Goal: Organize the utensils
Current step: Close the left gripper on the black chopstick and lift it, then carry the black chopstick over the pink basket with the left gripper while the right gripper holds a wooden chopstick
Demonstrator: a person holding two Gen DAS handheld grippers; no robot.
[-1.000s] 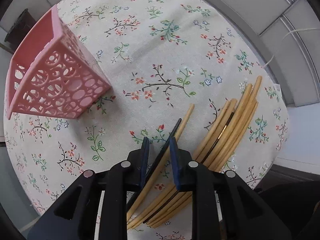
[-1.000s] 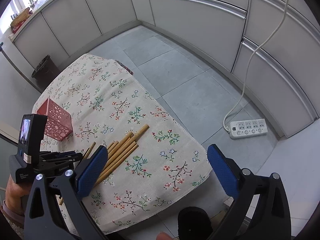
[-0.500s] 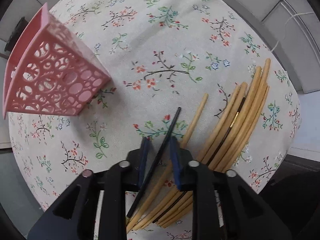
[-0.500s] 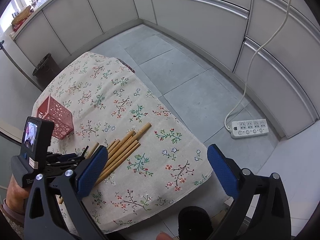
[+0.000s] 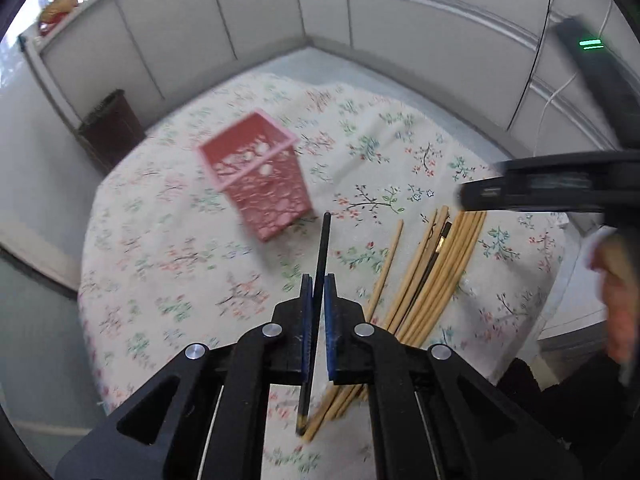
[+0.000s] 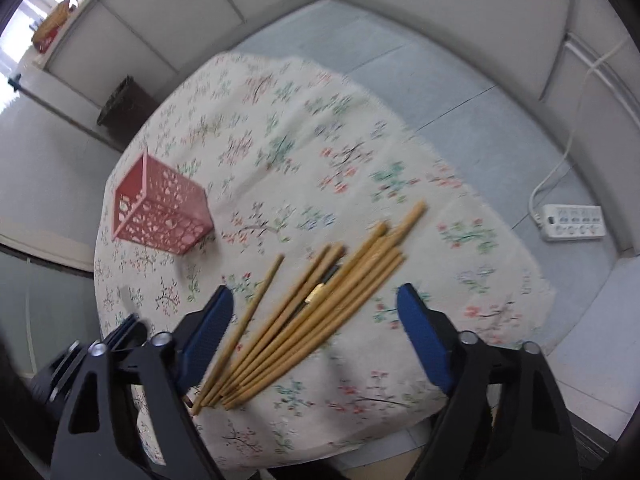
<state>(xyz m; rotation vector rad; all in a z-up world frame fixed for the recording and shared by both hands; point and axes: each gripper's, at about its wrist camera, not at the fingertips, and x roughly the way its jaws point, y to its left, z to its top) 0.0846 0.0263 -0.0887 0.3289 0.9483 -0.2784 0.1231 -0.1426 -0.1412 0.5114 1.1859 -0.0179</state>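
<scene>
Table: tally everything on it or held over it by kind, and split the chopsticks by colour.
Bamboo chopsticks: 7 (they overlap, so the count is approximate)
Black chopsticks: 2 (one among the bamboo ones, one in the left gripper's jaws)
Pink basket: 1
Total: 10

My left gripper [image 5: 316, 292] is clamped on a black chopstick [image 5: 320, 280], lifted off the flowered tablecloth [image 5: 160, 280]; its tip points toward the pink basket [image 5: 260, 184], which stands near the middle of the table. The bamboo chopsticks [image 5: 436, 276] lie bundled near the table's right edge, one apart on their left. My right gripper [image 5: 552, 192] hangs above them.
</scene>
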